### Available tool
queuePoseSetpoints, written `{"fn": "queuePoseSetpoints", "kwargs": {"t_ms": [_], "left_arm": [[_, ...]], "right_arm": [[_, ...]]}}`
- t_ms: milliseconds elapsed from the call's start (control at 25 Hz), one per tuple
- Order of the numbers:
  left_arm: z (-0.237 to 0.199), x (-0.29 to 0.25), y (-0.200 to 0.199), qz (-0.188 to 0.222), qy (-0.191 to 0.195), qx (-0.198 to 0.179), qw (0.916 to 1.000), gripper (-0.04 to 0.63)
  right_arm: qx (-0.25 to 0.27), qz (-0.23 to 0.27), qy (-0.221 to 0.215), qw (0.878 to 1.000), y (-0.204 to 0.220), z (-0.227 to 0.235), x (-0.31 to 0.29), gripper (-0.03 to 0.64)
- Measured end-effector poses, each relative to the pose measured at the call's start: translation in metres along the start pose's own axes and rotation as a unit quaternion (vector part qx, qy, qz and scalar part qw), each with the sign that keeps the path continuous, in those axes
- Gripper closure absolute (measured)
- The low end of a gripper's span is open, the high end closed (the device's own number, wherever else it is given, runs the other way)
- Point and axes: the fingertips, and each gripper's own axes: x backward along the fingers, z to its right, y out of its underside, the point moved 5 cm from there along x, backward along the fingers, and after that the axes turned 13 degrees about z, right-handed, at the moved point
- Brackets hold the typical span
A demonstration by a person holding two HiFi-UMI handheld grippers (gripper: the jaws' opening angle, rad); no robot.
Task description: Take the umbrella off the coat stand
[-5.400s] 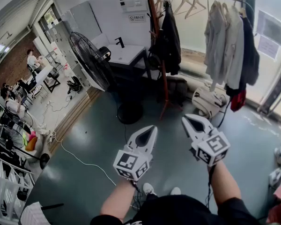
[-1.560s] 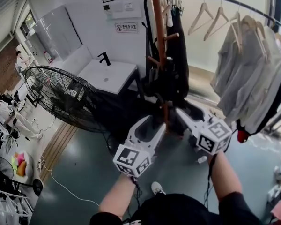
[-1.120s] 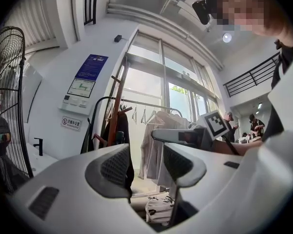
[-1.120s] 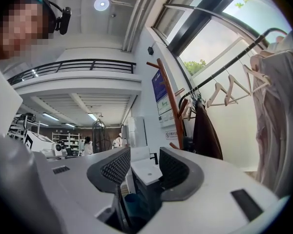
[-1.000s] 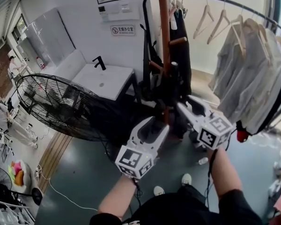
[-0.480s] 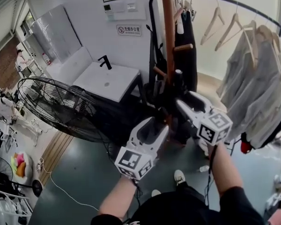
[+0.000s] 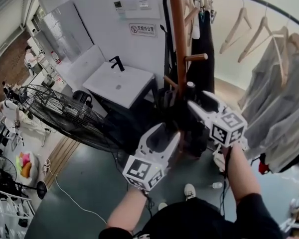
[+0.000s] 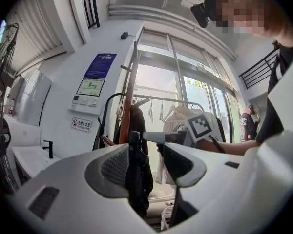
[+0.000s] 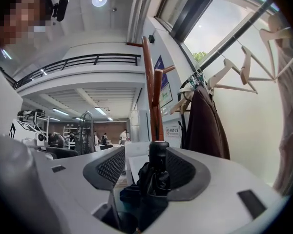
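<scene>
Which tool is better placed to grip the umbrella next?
Right: the right tool has just been opening its jaws, and the umbrella stands between them. The left tool, also open, looks farther back.

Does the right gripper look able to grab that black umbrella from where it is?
Probably yes: the umbrella stands between the right gripper's jaws, which have just been opening and do not press on it. Nothing seems to block them.
</scene>
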Motion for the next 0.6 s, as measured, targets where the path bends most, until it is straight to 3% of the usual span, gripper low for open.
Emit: {"fn": "queuePoseSetpoints", "kwargs": {"t_ms": [120, 320, 600], "left_arm": [[-0.003, -0.012, 0.0, 0.007, -0.017, 0.006, 0.9998, 0.39], [-0.012, -0.023, 0.009, -0.003, -0.024, -0.02, 0.9995, 0.388], [-0.022, -0.039, 0.012, -0.001, -0.04, -0.015, 0.9991, 0.39]], "right_arm": [[0.0, -0.011, -0.013, 1.0, 0.007, 0.01, -0.011, 0.376], [-0.004, -0.021, -0.031, 0.999, 0.014, 0.023, -0.027, 0.371], [-0.012, -0.035, -0.056, 0.998, 0.03, 0.033, -0.052, 0.371]]}}
